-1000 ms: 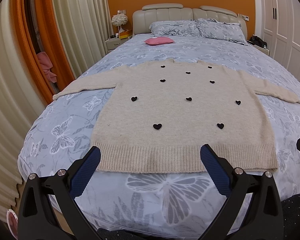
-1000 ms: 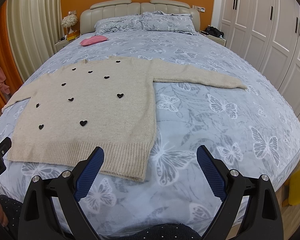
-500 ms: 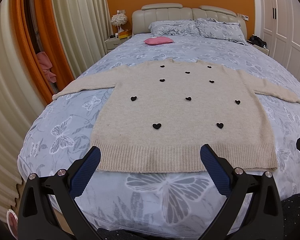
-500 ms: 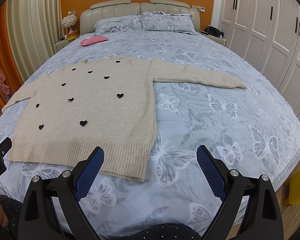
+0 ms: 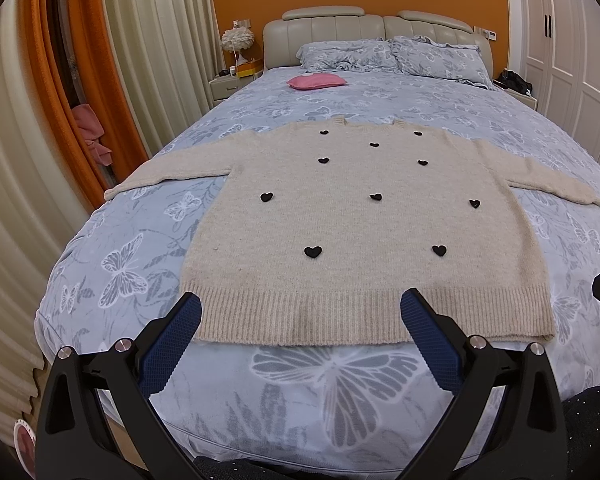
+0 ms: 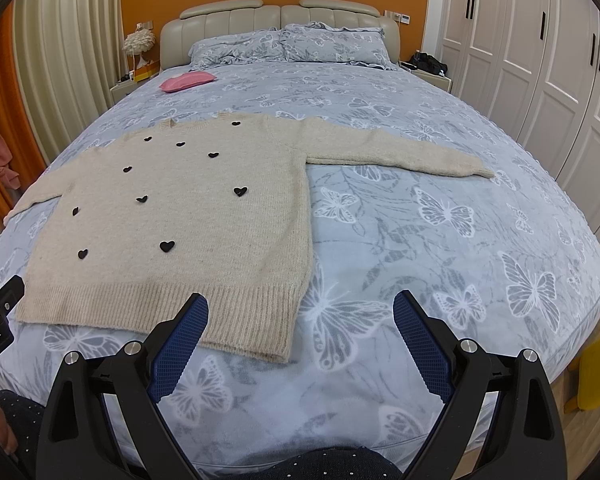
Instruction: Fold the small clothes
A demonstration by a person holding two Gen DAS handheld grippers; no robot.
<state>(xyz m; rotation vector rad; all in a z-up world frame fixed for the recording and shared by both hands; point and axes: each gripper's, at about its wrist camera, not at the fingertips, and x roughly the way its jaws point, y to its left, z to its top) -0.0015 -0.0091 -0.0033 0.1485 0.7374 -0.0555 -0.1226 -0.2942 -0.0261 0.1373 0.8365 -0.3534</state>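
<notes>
Two grippers are in view, each held off the foot of the bed [image 5: 260,384] and neither touching cloth. The left gripper [image 5: 300,312] has its blue pads spread wide with nothing between them; its tips hang over the ribbed hem of the sweater [image 5: 364,232]. The right gripper [image 6: 300,312] is likewise spread wide and empty, its left pad [image 6: 180,340] over the hem's right corner, its right pad over bare bedcover.

The sweater, beige knit with black hearts [image 5: 313,251], lies flat and face up on the butterfly-print cover, collar toward the headboard [image 6: 280,16], hem toward the foot. Both sleeves are spread outward. The left sleeve's cuff [image 5: 112,193] lies near the bed's left edge. The right sleeve [image 6: 400,152] ends well short of the right edge. The hem lies near the foot edge, with a strip of cover showing below it.

Open room: a broad bare stretch of cover to the right of the sweater in the right wrist view, and bare cover between collar and pillows [image 6: 284,46], save a pink cushion [image 5: 316,81] well apart from the collar. Curtains [image 5: 148,60] flank the left side of the bed; white wardrobe doors [image 6: 540,60] flank the right. A yellow object [image 6: 598,368] stands on the floor at the right foot corner.
</notes>
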